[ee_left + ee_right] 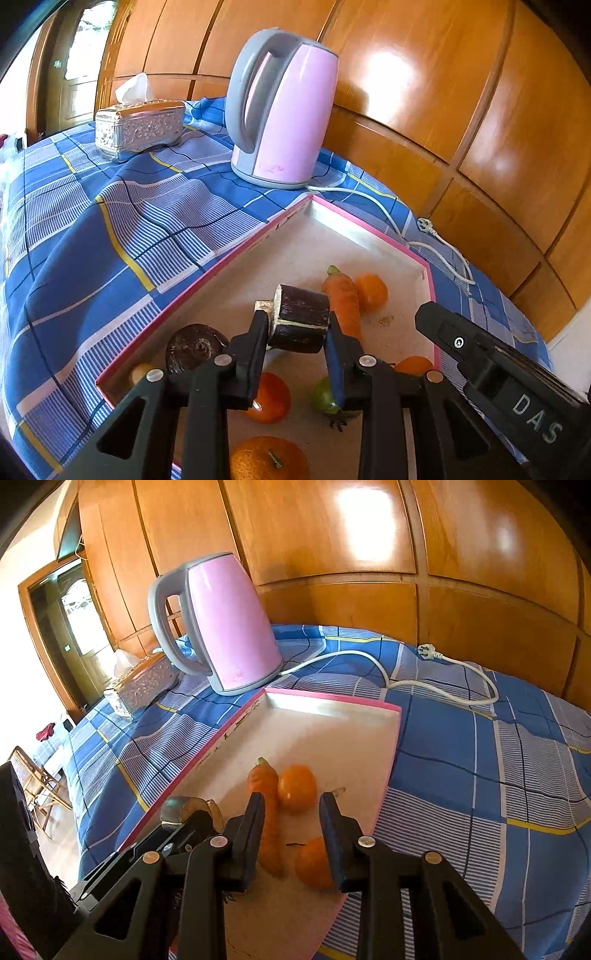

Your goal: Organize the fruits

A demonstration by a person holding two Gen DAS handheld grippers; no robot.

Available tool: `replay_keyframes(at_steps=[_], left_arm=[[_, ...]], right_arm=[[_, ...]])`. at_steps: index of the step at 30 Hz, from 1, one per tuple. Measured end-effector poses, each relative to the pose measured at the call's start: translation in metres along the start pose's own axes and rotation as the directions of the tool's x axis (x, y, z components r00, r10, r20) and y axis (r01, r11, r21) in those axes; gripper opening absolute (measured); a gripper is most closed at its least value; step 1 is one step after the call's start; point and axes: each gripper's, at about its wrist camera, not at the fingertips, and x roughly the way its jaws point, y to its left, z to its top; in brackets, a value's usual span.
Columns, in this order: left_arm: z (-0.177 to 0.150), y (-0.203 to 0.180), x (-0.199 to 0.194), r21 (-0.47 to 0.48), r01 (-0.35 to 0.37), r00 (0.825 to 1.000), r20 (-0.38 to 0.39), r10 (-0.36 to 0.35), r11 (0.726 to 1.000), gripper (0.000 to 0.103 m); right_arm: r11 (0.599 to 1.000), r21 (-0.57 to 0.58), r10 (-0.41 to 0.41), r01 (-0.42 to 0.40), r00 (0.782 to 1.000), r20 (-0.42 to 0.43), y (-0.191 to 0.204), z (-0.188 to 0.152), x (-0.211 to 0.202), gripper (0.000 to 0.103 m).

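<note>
My left gripper (297, 321) is shut on a dark purple sugarcane piece (301, 317) and holds it above the pink-rimmed tray (236, 254). In the tray lie a carrot (343, 299), several oranges (371, 291), a green tomato (325, 397) and another dark sugarcane piece (194, 347). My right gripper (291, 805) is open and empty above the tray, its jaws on either side of the carrot (267, 812) and an orange (297, 786); another orange (314, 862) lies near its right finger. The left gripper with its sugarcane piece (184, 808) shows at the left.
A pink electric kettle (282, 107) stands behind the tray on the blue checked cloth (92, 236), its white cord and plug (428, 651) trailing right. A silver tissue box (140, 127) sits at the back left. Wooden wall panels (369, 554) stand behind.
</note>
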Motion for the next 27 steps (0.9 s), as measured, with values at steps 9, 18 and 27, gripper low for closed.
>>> replay_keyframes(at_steps=[9,18,27], left_arm=[[-0.001,-0.001,0.002,0.005,-0.019,1.000,-0.004,0.019,1.000,0.044],[-0.002,-0.004,0.000,0.022,-0.020,1.000,0.006,0.020,1.000,0.063],[-0.003,-0.005,-0.007,0.028,-0.014,1.000,0.024,0.013,1.000,0.072]], right_arm=[[1.000,0.029,-0.004,0.004,1.000,0.008,-0.004,-0.005,-0.006,0.032],[0.997,0.064,-0.035,0.033,0.999,0.028,-0.014,-0.009,-0.018,0.032],[0.994,0.093,-0.063,0.059,0.997,0.043,-0.023,-0.015,-0.031,0.032]])
